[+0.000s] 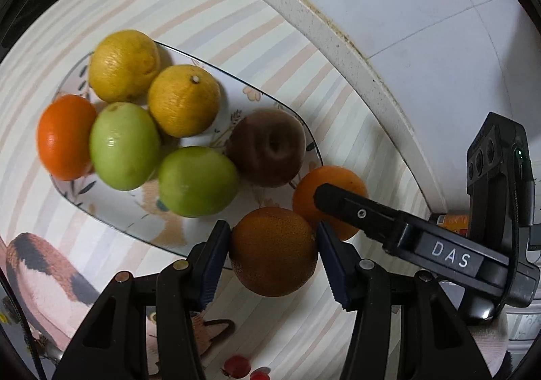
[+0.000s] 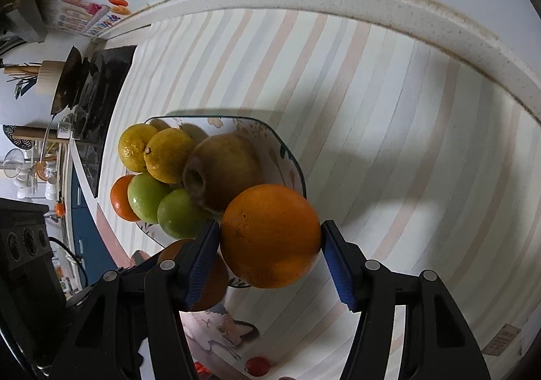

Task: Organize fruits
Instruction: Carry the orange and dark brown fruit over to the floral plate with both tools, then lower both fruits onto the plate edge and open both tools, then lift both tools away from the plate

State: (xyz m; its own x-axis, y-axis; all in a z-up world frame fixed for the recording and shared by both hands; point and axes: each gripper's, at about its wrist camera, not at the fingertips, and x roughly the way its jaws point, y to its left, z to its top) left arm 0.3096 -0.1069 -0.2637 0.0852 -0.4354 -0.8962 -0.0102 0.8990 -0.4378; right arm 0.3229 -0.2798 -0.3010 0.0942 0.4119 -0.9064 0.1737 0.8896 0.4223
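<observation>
Gripping an orange each, left tongs (image 1: 274,250) on dull orange (image 1: 273,251), right tongs (image 2: 268,244) on bright orange (image 2: 270,236)

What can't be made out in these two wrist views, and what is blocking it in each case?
- Left wrist view: the far side of the right-held orange, covered by the right gripper.
- Right wrist view: most of the left-held orange, hidden behind the right gripper's finger.
- Both views: the plate surface beneath the piled fruit.
- Left wrist view: the red items, cut off by the bottom edge.
</observation>
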